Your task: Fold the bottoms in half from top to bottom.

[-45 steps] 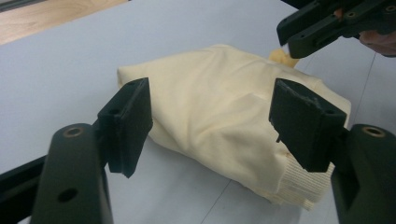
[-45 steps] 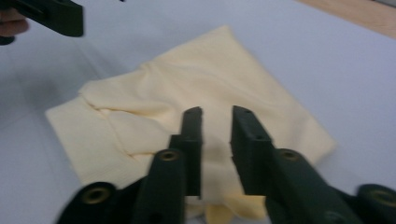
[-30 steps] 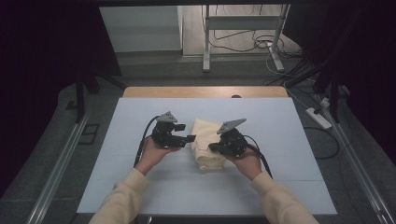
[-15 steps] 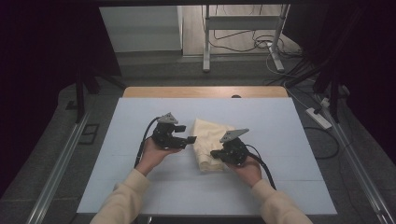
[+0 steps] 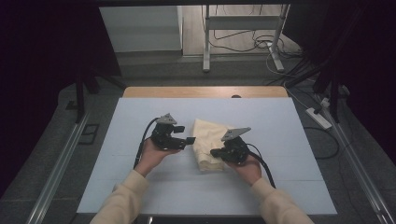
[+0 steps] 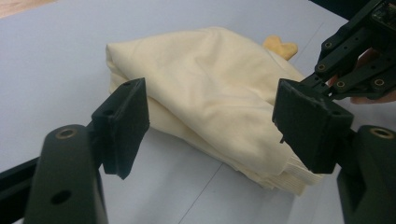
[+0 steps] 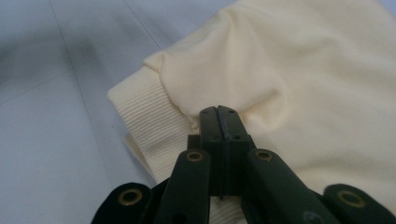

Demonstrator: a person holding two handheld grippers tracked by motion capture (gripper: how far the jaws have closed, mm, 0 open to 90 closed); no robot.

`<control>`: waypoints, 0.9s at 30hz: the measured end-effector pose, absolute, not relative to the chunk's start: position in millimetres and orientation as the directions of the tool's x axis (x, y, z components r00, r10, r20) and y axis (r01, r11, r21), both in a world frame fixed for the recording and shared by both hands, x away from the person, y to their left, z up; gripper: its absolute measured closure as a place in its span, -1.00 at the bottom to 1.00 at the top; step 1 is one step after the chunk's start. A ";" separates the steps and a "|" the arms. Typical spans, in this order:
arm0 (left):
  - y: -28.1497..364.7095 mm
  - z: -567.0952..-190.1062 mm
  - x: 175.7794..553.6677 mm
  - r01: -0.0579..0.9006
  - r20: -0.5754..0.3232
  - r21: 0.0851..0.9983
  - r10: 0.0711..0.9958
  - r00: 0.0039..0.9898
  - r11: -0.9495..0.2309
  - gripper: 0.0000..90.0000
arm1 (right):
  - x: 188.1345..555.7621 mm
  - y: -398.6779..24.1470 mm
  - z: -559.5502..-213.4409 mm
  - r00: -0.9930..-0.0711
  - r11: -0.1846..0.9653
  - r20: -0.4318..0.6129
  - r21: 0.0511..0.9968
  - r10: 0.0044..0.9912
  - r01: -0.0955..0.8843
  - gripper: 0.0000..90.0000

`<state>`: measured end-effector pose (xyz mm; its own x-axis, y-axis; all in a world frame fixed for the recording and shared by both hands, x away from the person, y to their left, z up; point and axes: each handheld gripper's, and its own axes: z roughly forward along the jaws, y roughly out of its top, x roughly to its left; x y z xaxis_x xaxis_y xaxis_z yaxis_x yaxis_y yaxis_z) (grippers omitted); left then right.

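cream garment (image 5: 211, 142) sat folded in a bundle just right of centre in the high view, on the pale blue table top (image 5: 140, 116); looked like a sweatshirt or similar, since a ribbed cuff or hem (image 7: 140, 116) showed at the left of the right gripper view; couldn't tell which of the two it was tbh

right gripper (image 5: 215, 152) was at the lower right edge of the bundle in the high view, jaws pressed flat together; in its own view the tips (image 7: 218, 116) were pinched on a little fold of the cream fabric just beside the ribbed part, so it had hold of the cloth; the fabric puckered a bit around the pinch

left gripper (image 5: 190, 140) was at the left side of the bundle in the high view, jaws standing well apart with nothing clamped; in the left gripper view the two black pads (image 6: 126, 121) framed the garment from either side of the frame, cloth lying farther off between them, no contact that i could see; the right gripper's linkage poked in at the upper right of that view

both hands came in from the bottom of the high view in cream sleeves (image 5: 123, 200)
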<state>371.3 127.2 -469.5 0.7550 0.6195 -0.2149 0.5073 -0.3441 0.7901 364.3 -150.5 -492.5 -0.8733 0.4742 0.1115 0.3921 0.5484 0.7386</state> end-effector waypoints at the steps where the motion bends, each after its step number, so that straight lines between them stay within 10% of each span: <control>1: 127.0 -469.9 371.2 0.508 -0.214 0.788 0.619 0.756 -0.348 -0.40 | 364.4 -151.7 -490.4 -0.876 0.545 0.106 0.746 0.471 0.383 0.98; 18: 134.2 -472.8 352.8 0.509 -0.187 0.779 0.639 0.746 -0.367 -0.40 | 351.9 -190.0 -470.1 -0.850 0.489 0.087 0.786 0.519 0.378 0.96; 27: 145.1 -473.4 334.8 0.511 -0.176 0.779 0.655 0.735 -0.364 -0.42 | 340.9 -210.8 -477.3 -0.813 0.492 0.044 0.777 0.580 0.393 0.28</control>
